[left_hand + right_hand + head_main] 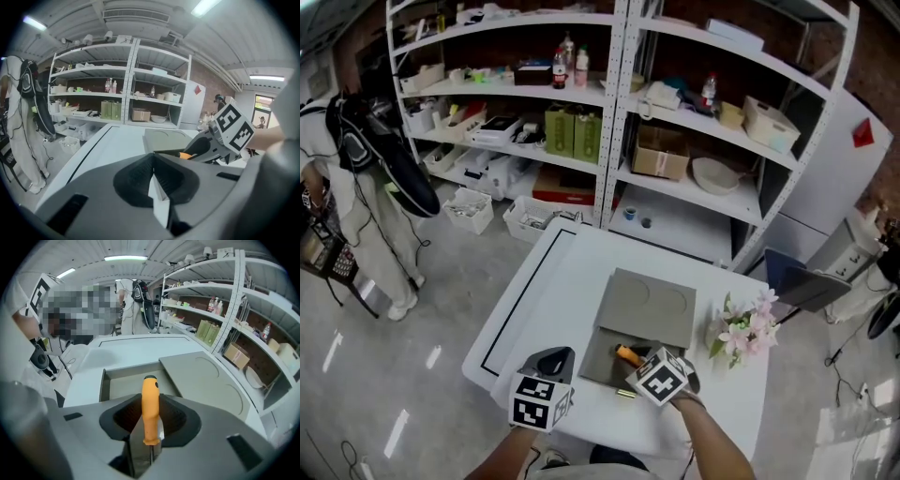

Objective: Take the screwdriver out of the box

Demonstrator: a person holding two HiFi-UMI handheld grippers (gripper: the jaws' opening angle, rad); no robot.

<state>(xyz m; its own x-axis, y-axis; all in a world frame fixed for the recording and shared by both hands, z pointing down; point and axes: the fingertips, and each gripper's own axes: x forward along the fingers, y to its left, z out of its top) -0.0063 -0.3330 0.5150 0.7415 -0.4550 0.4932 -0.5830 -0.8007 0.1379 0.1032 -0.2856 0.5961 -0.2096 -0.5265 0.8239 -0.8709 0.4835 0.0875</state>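
An open grey box (598,364) stands on the white table (544,281), its lid (650,306) folded back behind it. My right gripper (630,360) is shut on the orange handle of the screwdriver (150,409), which it holds just above the box's tray (126,380). The handle points out past the jaws and the metal shaft runs back between them. In the left gripper view the orange handle (185,154) shows at the tip of the right gripper (188,153). My left gripper (557,358) hovers at the box's left side, shut and empty (153,180).
A bunch of pink and white flowers (746,332) stands right of the box. A small brass piece (625,394) lies on the table by the box's near edge. Metal shelves (619,122) full of goods rise behind the table. A person (337,197) stands far left.
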